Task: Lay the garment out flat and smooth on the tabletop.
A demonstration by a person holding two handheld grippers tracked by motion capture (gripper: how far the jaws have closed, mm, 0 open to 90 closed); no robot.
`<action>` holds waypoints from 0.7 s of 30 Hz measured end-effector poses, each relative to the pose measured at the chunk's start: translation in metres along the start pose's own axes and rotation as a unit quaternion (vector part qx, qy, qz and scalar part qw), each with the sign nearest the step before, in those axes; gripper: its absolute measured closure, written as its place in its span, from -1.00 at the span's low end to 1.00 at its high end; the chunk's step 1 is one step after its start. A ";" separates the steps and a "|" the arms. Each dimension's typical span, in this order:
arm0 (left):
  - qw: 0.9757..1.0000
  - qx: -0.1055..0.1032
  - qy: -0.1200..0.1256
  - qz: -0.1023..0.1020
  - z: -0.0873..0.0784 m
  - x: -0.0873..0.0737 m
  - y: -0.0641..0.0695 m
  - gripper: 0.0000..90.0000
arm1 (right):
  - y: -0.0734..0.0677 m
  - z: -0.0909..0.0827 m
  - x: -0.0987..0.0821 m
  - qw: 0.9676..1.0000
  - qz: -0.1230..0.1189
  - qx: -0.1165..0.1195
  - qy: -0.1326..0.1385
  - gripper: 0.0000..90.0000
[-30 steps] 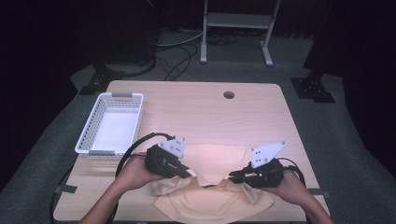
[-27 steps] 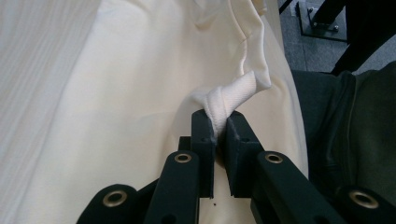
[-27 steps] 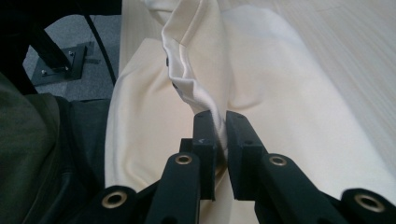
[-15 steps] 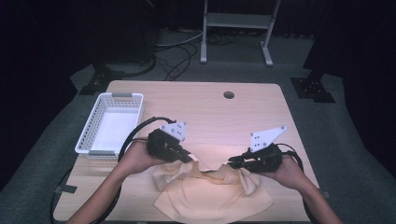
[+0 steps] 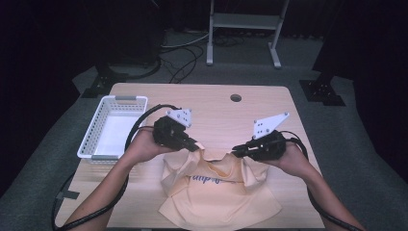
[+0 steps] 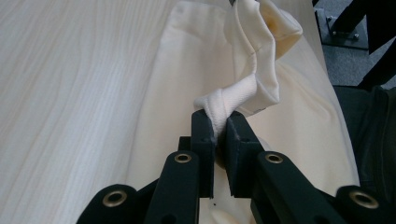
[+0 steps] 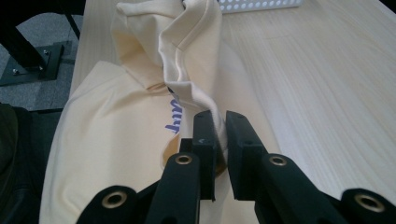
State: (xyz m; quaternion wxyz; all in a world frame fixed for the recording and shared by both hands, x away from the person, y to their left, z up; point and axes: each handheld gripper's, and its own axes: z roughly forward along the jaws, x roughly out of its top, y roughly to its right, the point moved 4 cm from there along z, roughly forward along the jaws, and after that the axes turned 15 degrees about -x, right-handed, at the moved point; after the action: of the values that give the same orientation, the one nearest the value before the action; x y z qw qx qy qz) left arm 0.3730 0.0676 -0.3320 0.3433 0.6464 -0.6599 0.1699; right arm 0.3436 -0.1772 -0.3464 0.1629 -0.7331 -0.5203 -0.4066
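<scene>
while each tool (image 6: 220,128) (image 7: 219,126) pinches soft bunched fabric, the cream t-shirt (image 5: 221,192) drapes in rumpled folds over pale woodgrain.

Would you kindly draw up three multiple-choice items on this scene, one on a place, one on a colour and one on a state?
1. Where does the white basket stand?
A. at the table's left edge
B. at its right edge
C. on the floor

2. What colour is the shirt?
A. dark green
B. pale yellow
C. red

3. How do the left tool and the right tool stand?
A. both open above the shirt
B. one open, one shut
C. both shut on the shirt

Key: 1 A, the high view shows it at the left of the table; 2 B, pale yellow cloth with blue print; 3 C, each gripper view shows cloth pinched between the jaws.
</scene>
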 end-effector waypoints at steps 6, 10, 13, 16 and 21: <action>1.000 0.005 0.005 -0.002 -0.007 0.005 -0.012 0.84 | 0.014 0.003 0.006 1.000 -0.001 -0.006 -0.005 0.84; 1.000 0.010 0.005 -0.003 -0.012 0.010 -0.022 0.84 | 0.024 0.004 0.010 1.000 -0.002 -0.013 -0.006 0.84; 1.000 0.011 0.014 -0.003 -0.016 0.013 -0.030 0.84 | 0.032 0.005 0.012 1.000 -0.001 -0.018 -0.005 0.84; 1.000 0.010 0.015 -0.009 -0.018 0.017 -0.039 0.84 | 0.040 0.007 0.013 1.000 0.005 -0.020 -0.007 0.84; 0.996 0.048 0.047 -0.055 -0.030 0.028 -0.076 0.85 | 0.065 0.012 0.021 0.999 0.007 -0.042 -0.011 0.84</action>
State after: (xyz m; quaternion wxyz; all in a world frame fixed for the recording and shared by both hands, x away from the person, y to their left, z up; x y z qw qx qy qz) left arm 0.4561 0.0593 -0.3086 0.3516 0.6886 -0.5975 0.2125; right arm 0.4099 -0.1827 -0.3258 0.1292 -0.7476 -0.4991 -0.4187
